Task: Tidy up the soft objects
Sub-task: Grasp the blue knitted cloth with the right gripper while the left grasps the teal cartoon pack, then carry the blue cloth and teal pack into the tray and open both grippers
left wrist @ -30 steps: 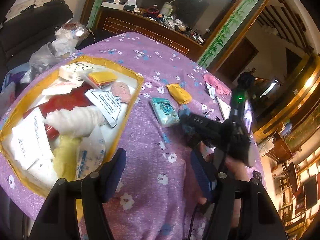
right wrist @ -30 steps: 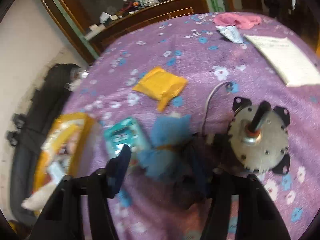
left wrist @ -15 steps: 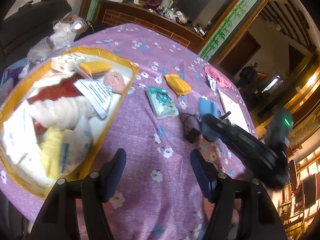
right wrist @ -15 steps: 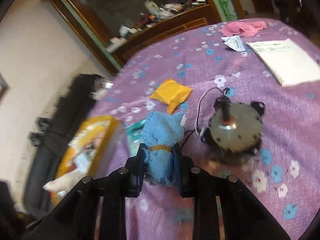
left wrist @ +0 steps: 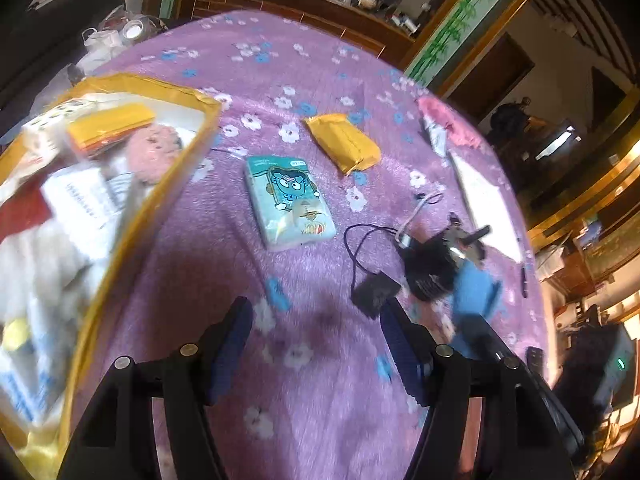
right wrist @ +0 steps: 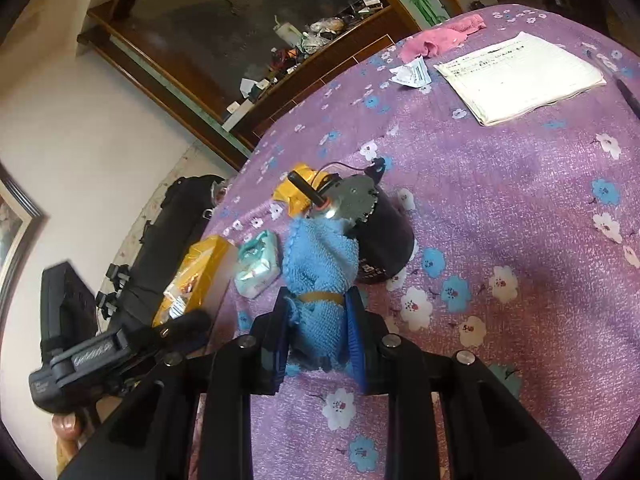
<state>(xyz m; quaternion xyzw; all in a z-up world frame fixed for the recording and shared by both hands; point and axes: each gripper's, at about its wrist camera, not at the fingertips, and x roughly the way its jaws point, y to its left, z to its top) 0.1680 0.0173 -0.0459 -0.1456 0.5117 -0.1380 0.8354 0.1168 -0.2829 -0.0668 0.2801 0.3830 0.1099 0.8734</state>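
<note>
The right gripper [right wrist: 318,334] is clamped on a rolled blue towel [right wrist: 320,276] bound with a tan band, its pads pressing the roll from both sides, and the towel looks lifted clear of the purple flowered cloth [right wrist: 520,208], just in front of a small electric motor [right wrist: 360,216] with a dark wire. The left gripper [left wrist: 316,340] has its fingers wide apart with nothing between them, hanging over bare cloth between the yellow-rimmed tray [left wrist: 132,216] and the motor. The step in hand is most likely carrying the towel across to that tray, where other soft things already lie (a pink knitted piece, a white bundle, paper packets). To do it well, the grip should stay below the band so the roll does not unfurl, the towel should be raised enough to clear the teal tissue pack [left wrist: 290,202] and the tray's rim, and the swing should pass wide of the motor's wire so nothing snags; release belongs over an open patch of the tray, low and gentle. The left gripper is well placed to take the tissue pack or the yellow packet [left wrist: 342,142] afterwards. As for writing, the tissue pack shows a blue cartoon figure and small lettering too blurred to read, and the white sheets [right wrist: 520,76] carry printed lines that cannot be made out.
</note>
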